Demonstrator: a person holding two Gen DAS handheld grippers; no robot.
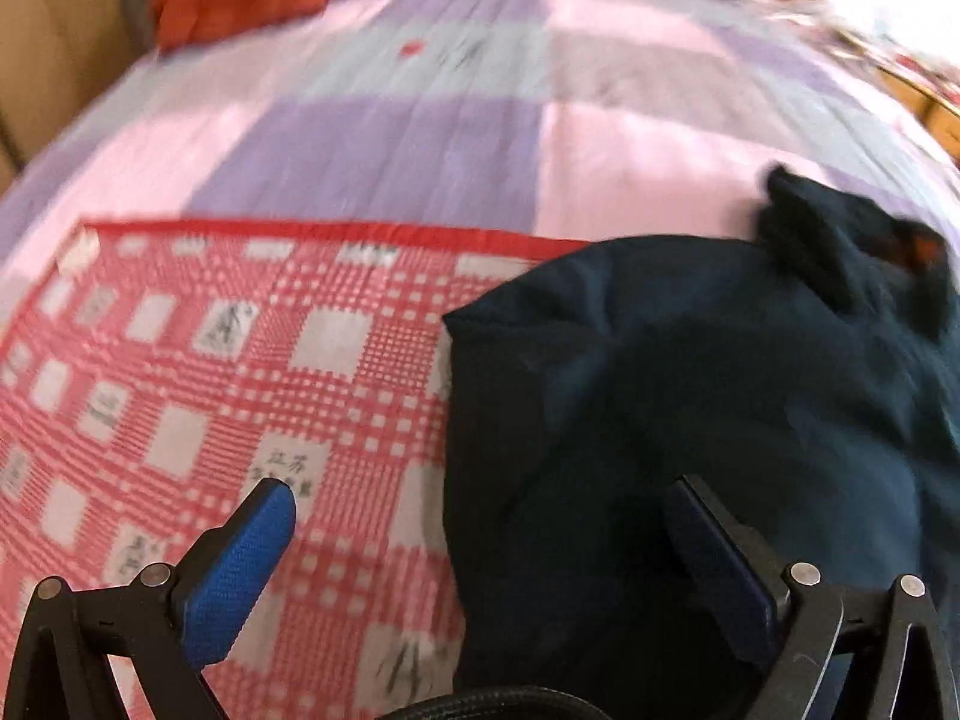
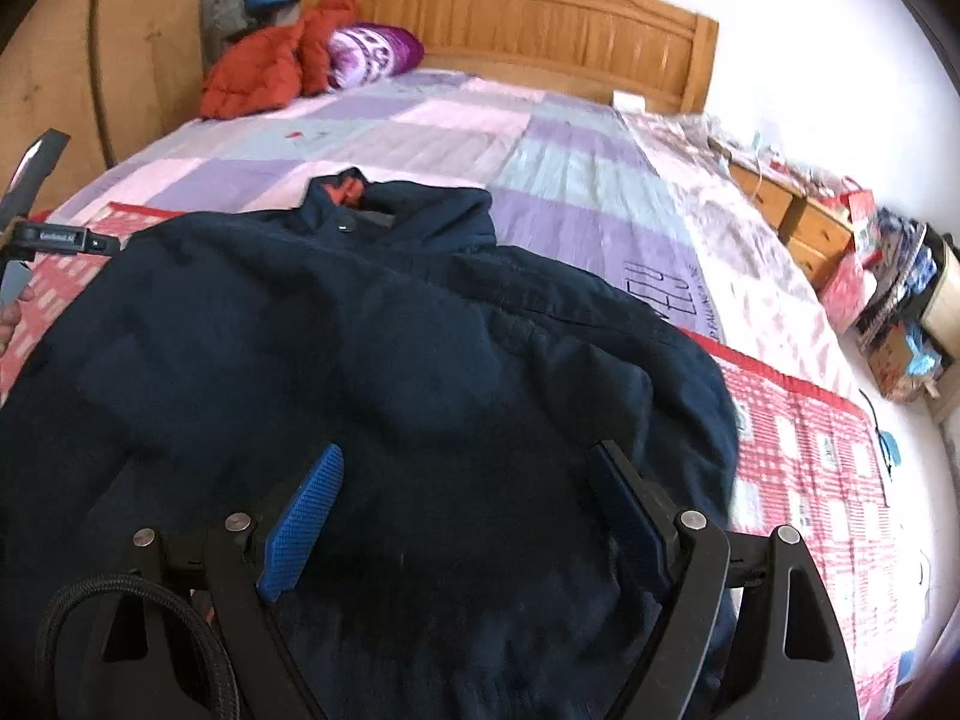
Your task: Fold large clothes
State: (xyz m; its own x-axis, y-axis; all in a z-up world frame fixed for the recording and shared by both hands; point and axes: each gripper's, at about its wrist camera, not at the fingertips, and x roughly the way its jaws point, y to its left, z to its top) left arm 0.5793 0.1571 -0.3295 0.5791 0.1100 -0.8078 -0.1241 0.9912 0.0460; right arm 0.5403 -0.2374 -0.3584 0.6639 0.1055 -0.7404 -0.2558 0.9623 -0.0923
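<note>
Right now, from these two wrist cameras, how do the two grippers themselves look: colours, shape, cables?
The left gripper and right gripper look alike: black angular linkage arms with silver round pins, and two flat fingers faced with textured blue pads. A black braided cable loops beside the right one. No sleeves are visible.

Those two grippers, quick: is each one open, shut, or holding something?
Left gripper: open, holding nothing, above the dark blue jacket's edge.
Right gripper: open, holding nothing, over the jacket.
</note>
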